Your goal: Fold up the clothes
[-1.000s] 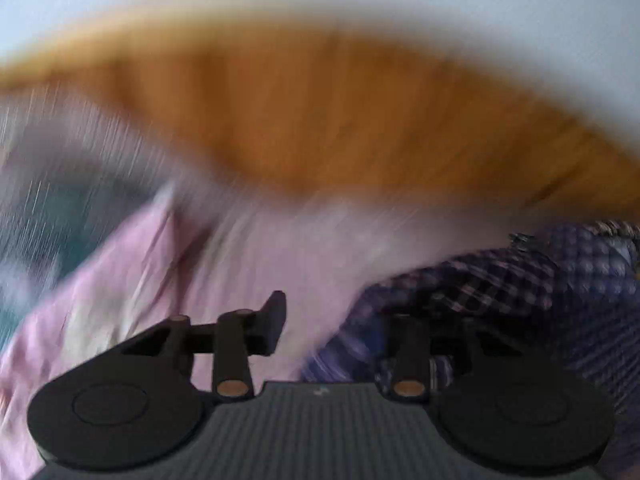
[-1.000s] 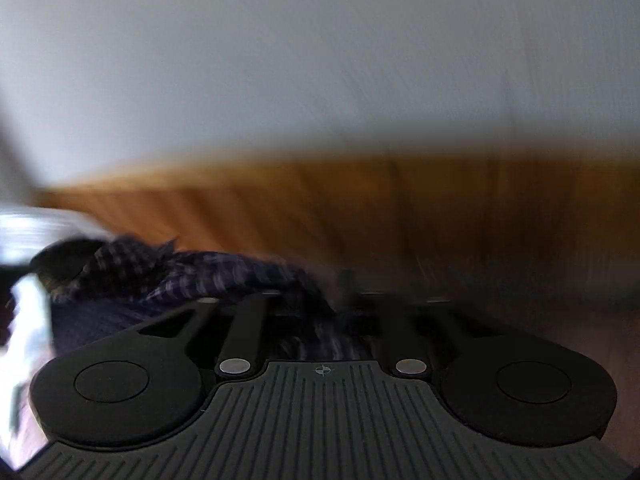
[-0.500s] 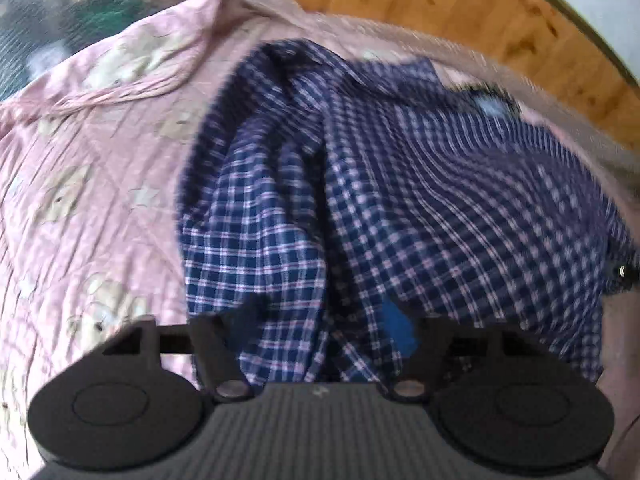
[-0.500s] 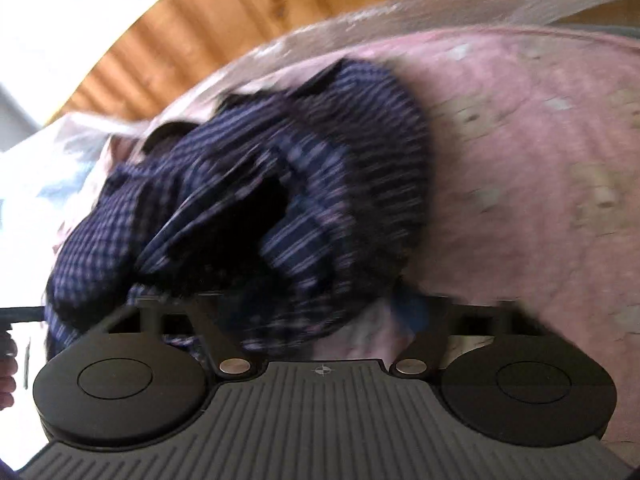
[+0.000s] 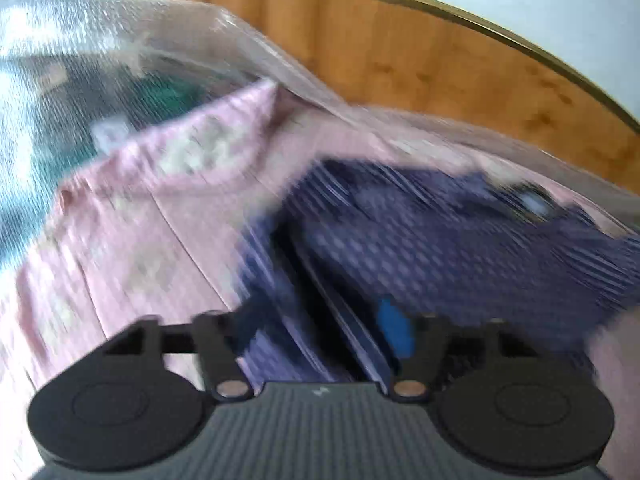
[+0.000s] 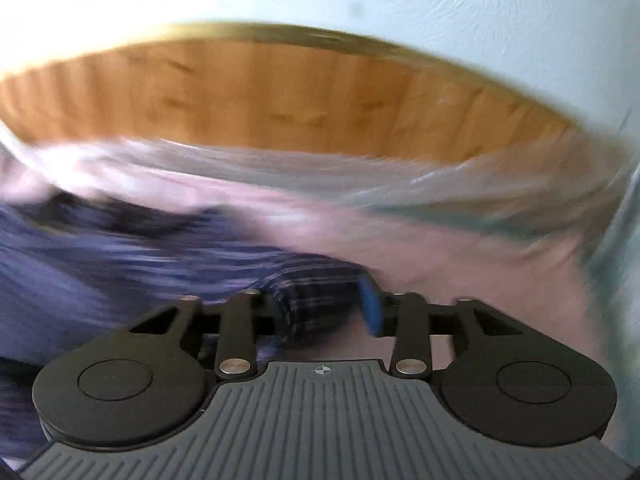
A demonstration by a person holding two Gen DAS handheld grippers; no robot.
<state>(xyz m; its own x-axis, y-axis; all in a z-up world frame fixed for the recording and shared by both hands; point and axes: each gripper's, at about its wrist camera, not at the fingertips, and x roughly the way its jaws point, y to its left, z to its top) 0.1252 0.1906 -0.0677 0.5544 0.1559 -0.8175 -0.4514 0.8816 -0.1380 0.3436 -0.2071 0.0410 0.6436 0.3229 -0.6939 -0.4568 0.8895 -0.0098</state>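
left gripper [image 5: 320, 332]: clamped on a fold of the plaid shirt [image 5: 460, 248]; blurred | right gripper [image 6: 324, 312]: closed around a bunched edge of the same shirt | shirt: lies crumpled on the pink bedspread [image 5: 160, 216] | behind: wooden headboard [image 6: 280, 92]; clear plastic sheet [image 5: 120, 40] along the bed's far edge

Bright daylight, heavy motion blur both views, fisheye-bent edges, soft shadows
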